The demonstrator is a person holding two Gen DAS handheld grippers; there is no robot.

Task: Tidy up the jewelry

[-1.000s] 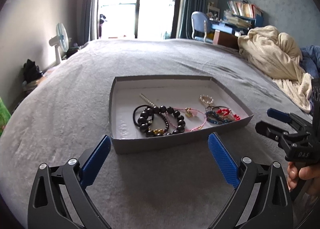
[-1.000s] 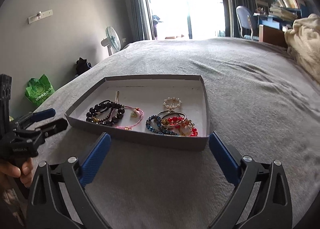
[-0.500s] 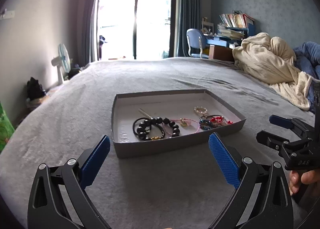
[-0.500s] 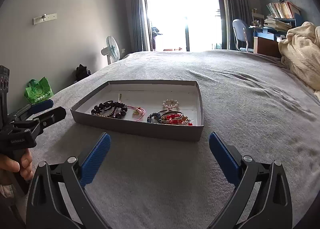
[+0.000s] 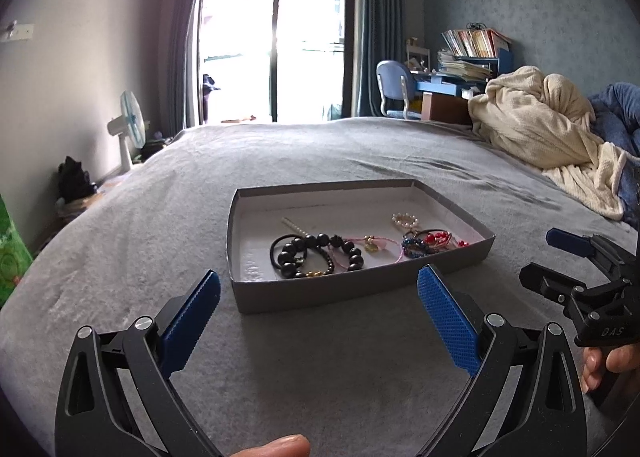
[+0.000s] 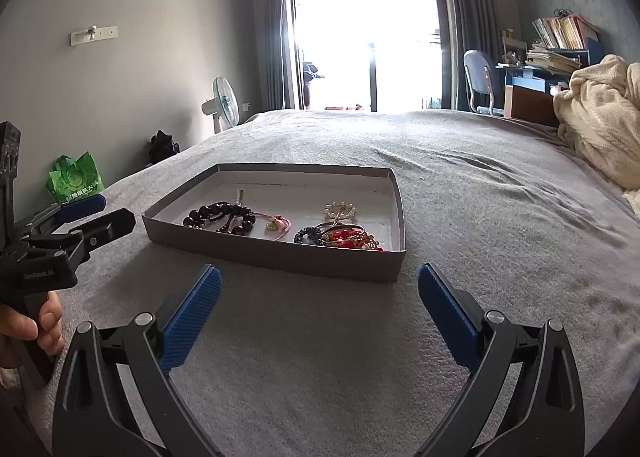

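A shallow grey cardboard tray [image 5: 356,289] [image 6: 280,257] sits on the grey bed cover. It holds a black bead bracelet [image 5: 320,253] [image 6: 220,215], a pink cord bracelet [image 5: 372,243] [image 6: 278,223], a pearl ring-shaped piece [image 5: 405,220] [image 6: 340,209], red and blue bead strands [image 5: 426,243] [image 6: 340,237] and a thin pearl stick [image 5: 294,226]. My left gripper [image 5: 320,317] is open and empty, just in front of the tray. My right gripper [image 6: 320,317] is open and empty too, in front of the tray's right part. Each gripper shows in the other's view [image 5: 576,269] [image 6: 80,221].
A cream blanket [image 5: 548,129] and a blue quilt [image 5: 624,117] are heaped at the bed's right. A standing fan [image 5: 130,129], a green bag [image 6: 74,181] and dark items stand by the left wall. A desk with a chair [image 5: 394,89] is beyond the bed.
Both grippers have tilted up and drawn back a little from the tray, so more of the room shows. Both stay open and empty. The jewelry has not moved.
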